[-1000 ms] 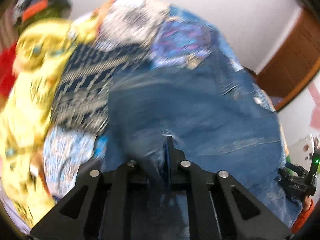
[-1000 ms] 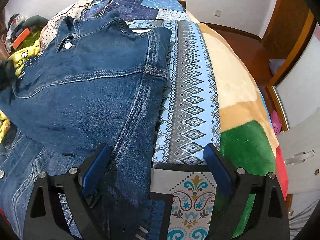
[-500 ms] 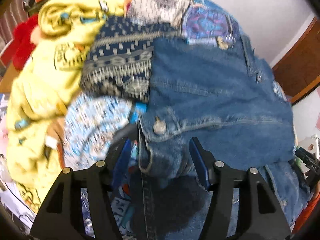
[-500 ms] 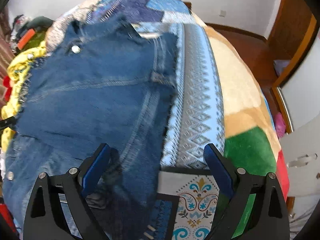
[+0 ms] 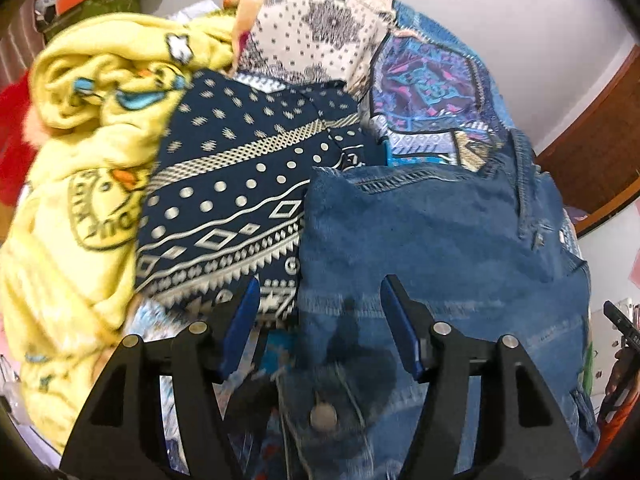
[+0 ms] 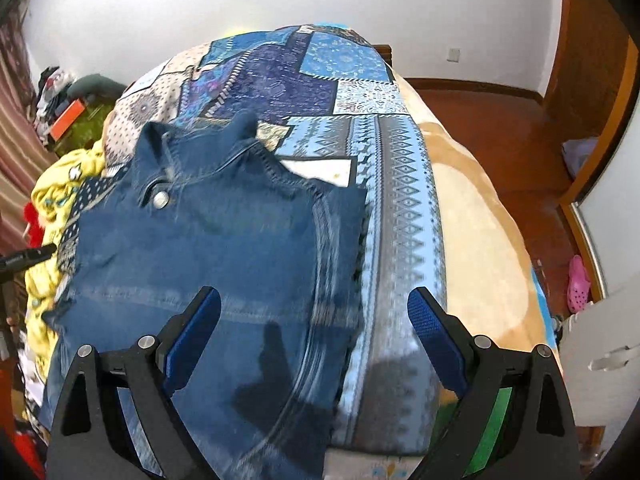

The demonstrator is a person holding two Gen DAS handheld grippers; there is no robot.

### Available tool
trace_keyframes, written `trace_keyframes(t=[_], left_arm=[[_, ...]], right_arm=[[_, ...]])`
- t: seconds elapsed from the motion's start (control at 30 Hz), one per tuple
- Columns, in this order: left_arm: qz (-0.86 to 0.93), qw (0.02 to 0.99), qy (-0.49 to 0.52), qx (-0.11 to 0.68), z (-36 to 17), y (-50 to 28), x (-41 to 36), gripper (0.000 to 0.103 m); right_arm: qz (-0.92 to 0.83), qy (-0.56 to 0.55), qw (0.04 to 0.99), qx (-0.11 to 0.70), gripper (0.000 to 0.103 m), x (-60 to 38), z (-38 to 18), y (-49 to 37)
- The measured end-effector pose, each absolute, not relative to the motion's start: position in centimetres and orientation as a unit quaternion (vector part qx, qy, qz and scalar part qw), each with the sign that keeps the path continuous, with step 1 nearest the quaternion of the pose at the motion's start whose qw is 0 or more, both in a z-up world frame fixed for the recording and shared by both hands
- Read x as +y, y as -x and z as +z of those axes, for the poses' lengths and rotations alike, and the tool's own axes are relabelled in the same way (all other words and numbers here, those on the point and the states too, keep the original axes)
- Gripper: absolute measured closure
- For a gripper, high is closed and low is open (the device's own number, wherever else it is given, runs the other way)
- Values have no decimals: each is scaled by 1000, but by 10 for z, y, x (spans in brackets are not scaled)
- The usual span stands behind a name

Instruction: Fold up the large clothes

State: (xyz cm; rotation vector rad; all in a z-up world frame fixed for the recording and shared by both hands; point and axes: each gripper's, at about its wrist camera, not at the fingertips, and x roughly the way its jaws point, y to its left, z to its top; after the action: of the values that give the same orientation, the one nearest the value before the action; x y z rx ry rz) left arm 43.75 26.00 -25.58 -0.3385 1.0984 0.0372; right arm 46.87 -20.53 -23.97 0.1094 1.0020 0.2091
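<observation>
A blue denim jacket (image 6: 224, 248) lies folded on the bed, collar and a metal button (image 6: 160, 199) toward the far end. In the left wrist view the same jacket (image 5: 440, 248) fills the right half. My left gripper (image 5: 320, 284) hovers open over its near left edge, blue pads apart and not pressing the cloth; a button (image 5: 323, 416) shows below the jaws. My right gripper (image 6: 314, 294) stands wide open above the jacket's right edge and the patterned bed cover (image 6: 400, 184), with nothing held.
A yellow printed garment (image 5: 80, 160) and a navy patterned garment (image 5: 232, 208) are heaped to the jacket's left. A beige blanket (image 6: 480, 240) covers the bed's right side. Beyond it are a wooden floor and a pink shoe (image 6: 578, 284).
My left gripper has let go of the denim, opened, and drawn back toward the jacket's near edge. My right gripper stayed open and pulled up and away, so more of the bed shows.
</observation>
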Motion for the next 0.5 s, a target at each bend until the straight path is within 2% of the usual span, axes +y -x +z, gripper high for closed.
trace_keyframes(t=[0.23,0.27,0.3,0.33,0.4,0.43,0.47,0.5], left_arm=[[-1,822,207,531,-288,-478,270,41],[0,820,210,533,-293,-484,271,42],[0,820,213,532,-296,-489,271,46],[-2,820,216,530,-299,-493,271,54],[-1,822,225,523,-300,-499,272,57],[3,826,228,516,-299,-500,272,62],[4,831,227,508,-296,-502,271,67],[3,835,221,504,-294,-503,267,72]], right_arm=[[83,-101,855,502,11,-217,-266,-507],[85,-103,853,504,15,-217,-269,-509],[89,-105,851,506,21,-216,-271,-511],[96,-107,848,510,24,-215,-274,-514],[107,-107,845,513,31,-211,-279,-517],[112,-99,846,512,33,-208,-280,-517],[119,-87,848,509,41,-204,-280,-518],[127,-79,848,509,56,-200,-281,-520]])
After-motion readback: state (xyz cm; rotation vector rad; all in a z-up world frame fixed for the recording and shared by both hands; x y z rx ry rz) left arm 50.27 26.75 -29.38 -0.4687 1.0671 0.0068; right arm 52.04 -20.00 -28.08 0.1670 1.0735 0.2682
